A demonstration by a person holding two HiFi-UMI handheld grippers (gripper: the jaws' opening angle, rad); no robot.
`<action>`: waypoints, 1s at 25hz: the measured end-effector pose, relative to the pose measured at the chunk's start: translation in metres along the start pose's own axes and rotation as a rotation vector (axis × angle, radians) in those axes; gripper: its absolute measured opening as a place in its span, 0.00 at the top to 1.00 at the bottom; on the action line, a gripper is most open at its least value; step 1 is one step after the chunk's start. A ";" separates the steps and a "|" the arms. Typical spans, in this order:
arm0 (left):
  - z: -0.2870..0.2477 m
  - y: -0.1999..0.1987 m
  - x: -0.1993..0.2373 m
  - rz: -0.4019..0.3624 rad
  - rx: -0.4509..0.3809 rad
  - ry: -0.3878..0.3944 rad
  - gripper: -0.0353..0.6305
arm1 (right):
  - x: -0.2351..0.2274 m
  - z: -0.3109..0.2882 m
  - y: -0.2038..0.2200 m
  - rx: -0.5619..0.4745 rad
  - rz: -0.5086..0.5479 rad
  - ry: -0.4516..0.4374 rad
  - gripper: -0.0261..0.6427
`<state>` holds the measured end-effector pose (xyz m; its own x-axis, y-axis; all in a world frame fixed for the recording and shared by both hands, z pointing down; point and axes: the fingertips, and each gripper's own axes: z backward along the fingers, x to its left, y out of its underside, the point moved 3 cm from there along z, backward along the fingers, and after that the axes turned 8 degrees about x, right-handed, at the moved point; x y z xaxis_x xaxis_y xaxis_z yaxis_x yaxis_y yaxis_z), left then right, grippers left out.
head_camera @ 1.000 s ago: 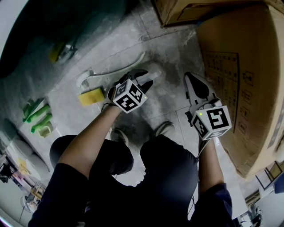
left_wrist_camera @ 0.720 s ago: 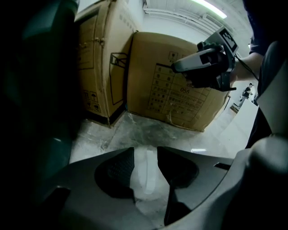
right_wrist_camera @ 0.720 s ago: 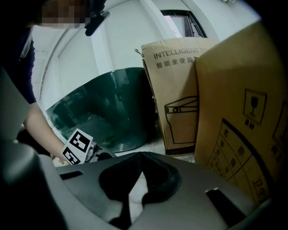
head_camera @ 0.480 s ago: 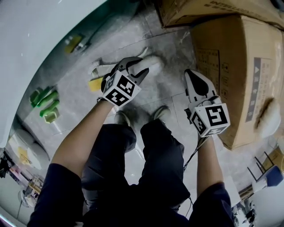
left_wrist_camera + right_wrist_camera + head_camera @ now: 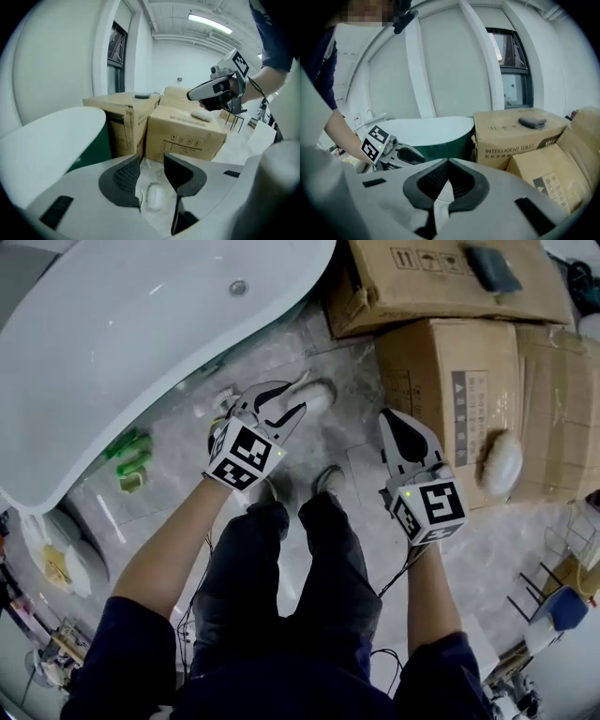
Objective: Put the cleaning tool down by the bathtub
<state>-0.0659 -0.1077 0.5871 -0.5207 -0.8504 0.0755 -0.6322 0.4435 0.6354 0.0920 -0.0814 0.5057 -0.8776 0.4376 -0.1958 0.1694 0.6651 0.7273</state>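
The cleaning tool (image 5: 317,396), a white long-handled scrubber, lies on the grey floor beside the white bathtub (image 5: 141,343). Only its pale head and a bit of handle show past my left gripper (image 5: 292,397), which hovers over it, open and holding nothing. In the left gripper view the tool's white head (image 5: 154,197) shows on the floor below, between the spread fingers of the left gripper (image 5: 152,161). My right gripper (image 5: 396,425) is to the right, over bare floor near the boxes, its jaws shut together and empty. The right gripper view shows those jaws closed on the right gripper (image 5: 448,161).
Cardboard boxes (image 5: 450,381) are stacked at the right and back, with a white fluffy pad (image 5: 502,463) on one. Green bottles (image 5: 131,451) stand on the floor by the tub's side. The person's legs and shoes (image 5: 328,479) are right below the grippers.
The head view has lifted away from the floor, bringing the bathtub and more boxes into view. Both grippers keep their places; the left stays open, the right shut.
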 end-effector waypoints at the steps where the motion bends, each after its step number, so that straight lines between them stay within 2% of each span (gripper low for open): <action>1: 0.019 -0.014 0.000 -0.001 -0.018 -0.011 0.68 | 0.005 0.013 -0.015 -0.012 0.013 0.004 0.95; 7: 0.124 -0.083 -0.013 -0.004 -0.116 -0.063 0.68 | 0.036 0.087 -0.081 -0.064 0.029 0.012 0.95; 15: 0.251 -0.141 -0.040 0.035 -0.243 -0.116 0.68 | 0.085 0.172 -0.157 -0.170 0.060 0.022 0.95; 25: 0.389 -0.188 -0.071 0.040 -0.385 -0.169 0.68 | 0.152 0.266 -0.200 -0.264 0.081 0.011 0.95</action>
<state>-0.1332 -0.0210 0.1636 -0.6476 -0.7620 -0.0011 -0.3656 0.3095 0.8778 0.0442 0.0126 0.1556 -0.8709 0.4755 -0.1243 0.1174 0.4468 0.8869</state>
